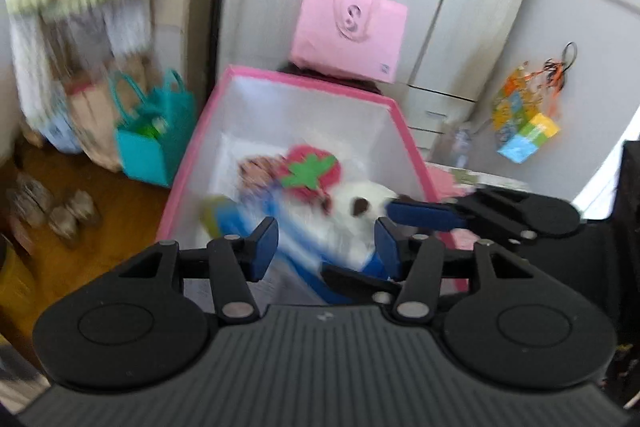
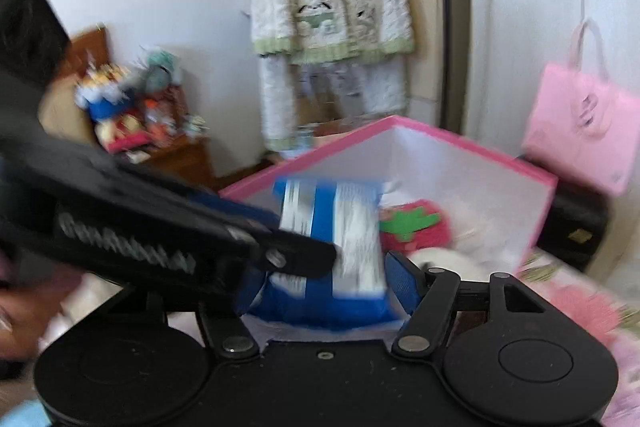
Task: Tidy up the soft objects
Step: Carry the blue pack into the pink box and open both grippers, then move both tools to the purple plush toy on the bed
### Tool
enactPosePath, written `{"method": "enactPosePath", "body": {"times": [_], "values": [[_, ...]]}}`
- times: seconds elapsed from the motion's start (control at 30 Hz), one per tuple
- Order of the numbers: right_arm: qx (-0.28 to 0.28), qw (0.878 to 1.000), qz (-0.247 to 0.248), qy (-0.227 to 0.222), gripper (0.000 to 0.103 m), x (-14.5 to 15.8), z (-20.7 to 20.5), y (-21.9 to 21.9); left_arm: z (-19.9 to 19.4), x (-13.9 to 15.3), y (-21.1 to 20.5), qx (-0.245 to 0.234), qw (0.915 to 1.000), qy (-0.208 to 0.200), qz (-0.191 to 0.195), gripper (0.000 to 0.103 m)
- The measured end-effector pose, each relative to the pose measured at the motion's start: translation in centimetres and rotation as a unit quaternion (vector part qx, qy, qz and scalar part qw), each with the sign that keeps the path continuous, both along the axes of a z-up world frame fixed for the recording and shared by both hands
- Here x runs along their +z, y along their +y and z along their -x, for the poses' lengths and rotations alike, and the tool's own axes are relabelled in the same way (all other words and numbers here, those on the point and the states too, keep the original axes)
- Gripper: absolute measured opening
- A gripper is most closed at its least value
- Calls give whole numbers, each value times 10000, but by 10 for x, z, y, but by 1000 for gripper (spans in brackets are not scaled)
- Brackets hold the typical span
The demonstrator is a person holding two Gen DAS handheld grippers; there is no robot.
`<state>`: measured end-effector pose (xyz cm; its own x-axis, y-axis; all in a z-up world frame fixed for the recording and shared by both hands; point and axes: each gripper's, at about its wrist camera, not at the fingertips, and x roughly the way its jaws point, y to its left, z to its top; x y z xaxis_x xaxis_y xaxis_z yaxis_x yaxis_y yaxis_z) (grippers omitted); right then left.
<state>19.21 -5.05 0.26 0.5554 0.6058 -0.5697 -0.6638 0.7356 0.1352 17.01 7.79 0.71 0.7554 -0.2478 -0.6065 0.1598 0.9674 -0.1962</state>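
A pink-rimmed white storage box (image 1: 404, 131) stands ahead, also in the right wrist view (image 2: 472, 151). Inside lie a red strawberry plush (image 1: 316, 169), a white plush with brown spots (image 1: 360, 203) and a small doll (image 1: 256, 167). A blue-and-white striped soft pack (image 2: 344, 247) sits between the fingers of my right gripper (image 2: 332, 287), which looks closed on it over the box's near edge. My left gripper (image 1: 326, 241) is open with the same pack (image 1: 304, 247) blurred between its fingers; it crosses the right wrist view from the left (image 2: 180, 227). The right gripper's fingers (image 1: 424, 215) reach in from the right.
A pink tote bag (image 1: 348, 31) hangs on the wardrobe behind the box. A teal bag (image 1: 152, 143) and slippers (image 1: 60, 211) sit on the wooden floor at left. Fleece pyjamas (image 2: 332, 7) hang on the wall. Toys (image 2: 128, 107) crowd a wooden nightstand. A floral bedspread (image 2: 580, 303) lies at right.
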Motion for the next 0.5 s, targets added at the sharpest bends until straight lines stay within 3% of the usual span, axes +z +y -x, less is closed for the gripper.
{"method": "enactPosePath", "body": {"times": [0.07,0.3,0.5], "values": [[-12,9997,153,-198,71,1,8,-4,10,10,-3,-34,9996,-223,-157,55],[-174,9992,-335,-142,71,28,37,-63,47,45,-19,-481,9961,-624,-406,60],[-446,9976,-535,11,71,45,68,-126,78,60,-38,-1272,9903,-524,-205,63]]}}
